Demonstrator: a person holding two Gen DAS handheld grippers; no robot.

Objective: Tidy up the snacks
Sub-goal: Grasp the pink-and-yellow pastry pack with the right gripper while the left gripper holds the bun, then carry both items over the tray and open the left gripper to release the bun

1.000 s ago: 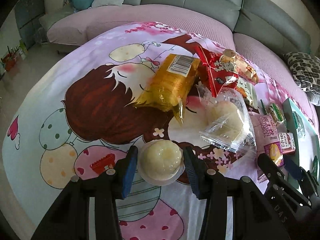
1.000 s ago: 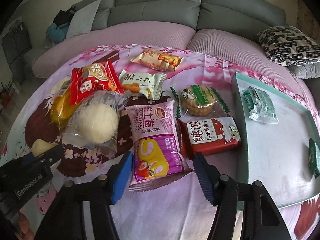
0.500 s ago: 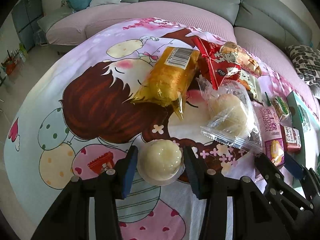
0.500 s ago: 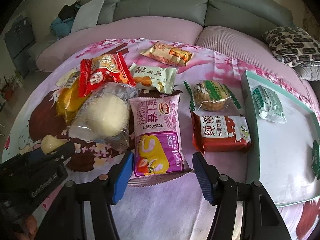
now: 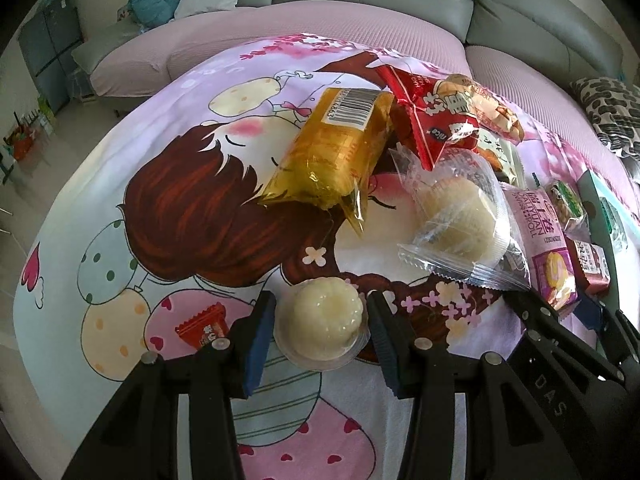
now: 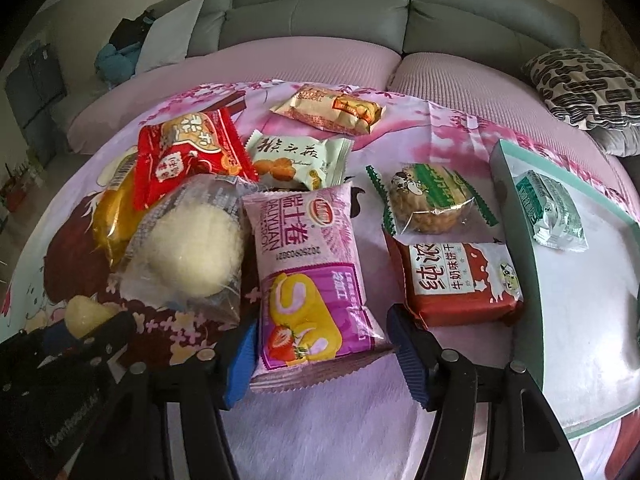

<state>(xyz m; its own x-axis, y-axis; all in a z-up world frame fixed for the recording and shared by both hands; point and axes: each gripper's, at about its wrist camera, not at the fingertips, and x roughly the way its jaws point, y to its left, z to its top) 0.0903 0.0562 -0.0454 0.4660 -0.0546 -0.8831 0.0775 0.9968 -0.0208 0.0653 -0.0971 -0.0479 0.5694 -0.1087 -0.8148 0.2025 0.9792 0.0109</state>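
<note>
Left hand-held gripper point(image 5: 322, 326) clasps the jelly cup point(image 5: 320, 322); right hand-held gripper point(image 6: 320, 354), jaws opening, straddles the pink swiss-roll packet point(image 6: 310, 276)

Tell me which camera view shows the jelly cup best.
The left wrist view: the jelly cup sits whole and close between the left gripper's fingers, its clear rim and pale dome visible. The right wrist view shows only a yellowish sliver of it at the far left, mostly hidden behind the left gripper's black body.

A home living room; grey sofa point(image 6: 320, 12), patterned cushion point(image 6: 588, 84), cartoon-printed cloth point(image 5: 160, 216) spread before it.
</note>
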